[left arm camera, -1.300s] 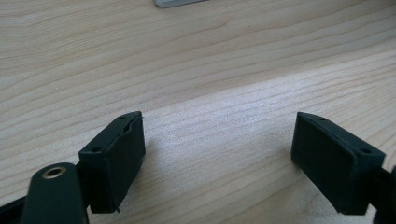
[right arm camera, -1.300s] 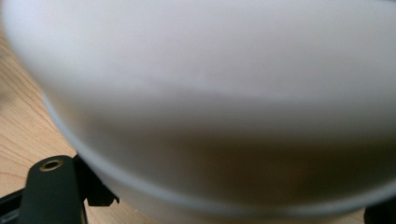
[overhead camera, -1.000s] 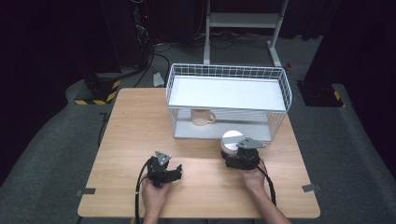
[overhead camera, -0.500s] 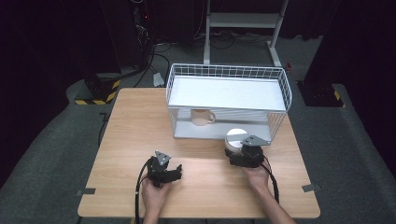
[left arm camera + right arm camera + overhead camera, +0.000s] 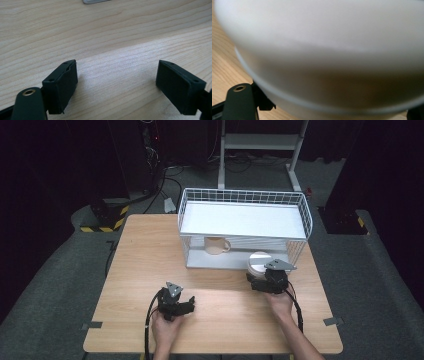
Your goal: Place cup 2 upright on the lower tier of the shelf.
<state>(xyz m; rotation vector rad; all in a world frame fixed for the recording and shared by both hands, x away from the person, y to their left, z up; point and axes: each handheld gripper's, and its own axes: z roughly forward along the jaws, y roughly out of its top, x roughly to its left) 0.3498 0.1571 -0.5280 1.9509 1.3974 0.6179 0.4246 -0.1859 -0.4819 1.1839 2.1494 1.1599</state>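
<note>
- White bowl (image 5: 260,262) sits at the right tool (image 5: 259,281), just in front of the wire rack (image 5: 300,210), near that rack's right end.
- From the right gripper view the bowl (image 5: 324,57) bulges across the frame, its wall right against the camera, with the tool's black jaws lost at either side of it; the bowl looks gripped between them, though the pads themselves are hidden.
- Left tool (image 5: 190,304) lies low on the wooden worktop (image 5: 145,260), well apart from the bowl, held in the person's left hand (image 5: 165,327).
- Left gripper view shows that tool's (image 5: 116,82) jaws standing wide apart with bare wood between them and nothing held.
- Cream mug (image 5: 216,245) stands on the rack's lower level, under the white top tray, to the left of the bowl.
- Right hand (image 5: 280,302) comes in from the worktop's near edge behind its tool.
</note>
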